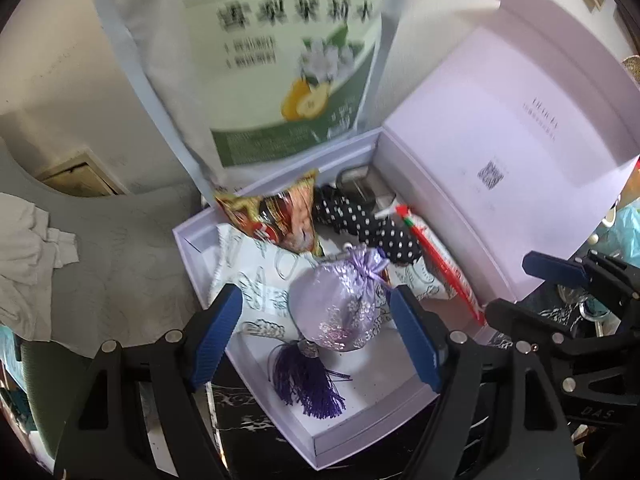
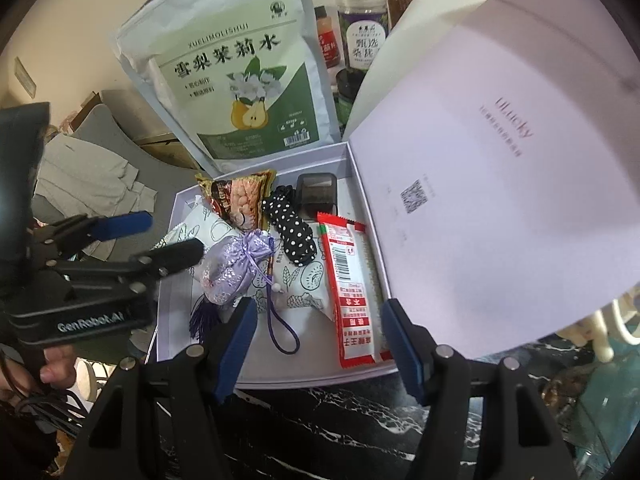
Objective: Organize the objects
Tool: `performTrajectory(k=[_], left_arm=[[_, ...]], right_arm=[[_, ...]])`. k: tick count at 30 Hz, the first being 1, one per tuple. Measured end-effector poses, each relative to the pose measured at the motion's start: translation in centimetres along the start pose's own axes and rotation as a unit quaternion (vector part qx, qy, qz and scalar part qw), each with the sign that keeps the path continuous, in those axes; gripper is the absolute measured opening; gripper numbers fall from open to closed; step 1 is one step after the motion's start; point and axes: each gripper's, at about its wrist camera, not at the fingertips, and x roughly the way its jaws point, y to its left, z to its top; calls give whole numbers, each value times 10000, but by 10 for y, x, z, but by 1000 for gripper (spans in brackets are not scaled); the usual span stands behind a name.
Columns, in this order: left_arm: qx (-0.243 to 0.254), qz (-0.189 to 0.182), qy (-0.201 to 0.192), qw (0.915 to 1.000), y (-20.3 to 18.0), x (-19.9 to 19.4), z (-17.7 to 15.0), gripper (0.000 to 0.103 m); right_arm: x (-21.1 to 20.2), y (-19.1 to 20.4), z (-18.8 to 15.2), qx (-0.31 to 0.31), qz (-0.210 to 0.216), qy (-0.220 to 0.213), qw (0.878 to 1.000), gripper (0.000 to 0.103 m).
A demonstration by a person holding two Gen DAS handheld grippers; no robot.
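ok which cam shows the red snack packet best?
Right wrist: the red snack packet lies flat in the box, printed face and barcode in full view. Left wrist shows it only as a thin foreshortened strip near the lid.

Box (image 2: pixel 276 376) open from above — raised lid (image 2: pixel 500 184) blocks right, tall pouch (image 2: pixel 224 80) seemingly behind.

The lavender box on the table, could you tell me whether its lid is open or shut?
Open: the lid stands raised off the box, its printed inside showing.
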Motion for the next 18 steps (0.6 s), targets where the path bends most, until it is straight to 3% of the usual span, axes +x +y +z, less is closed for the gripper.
performTrajectory(k=[12, 18], left_arm=[[-53, 155, -348, 9993, 0, -51, 14, 76], [-96, 291, -626, 9976, -5, -85, 16, 82]], right_arm=[[-42, 7, 9, -49, -54, -324, 9994, 73], [-67, 8, 13, -131, -170, -508, 9985, 76]])
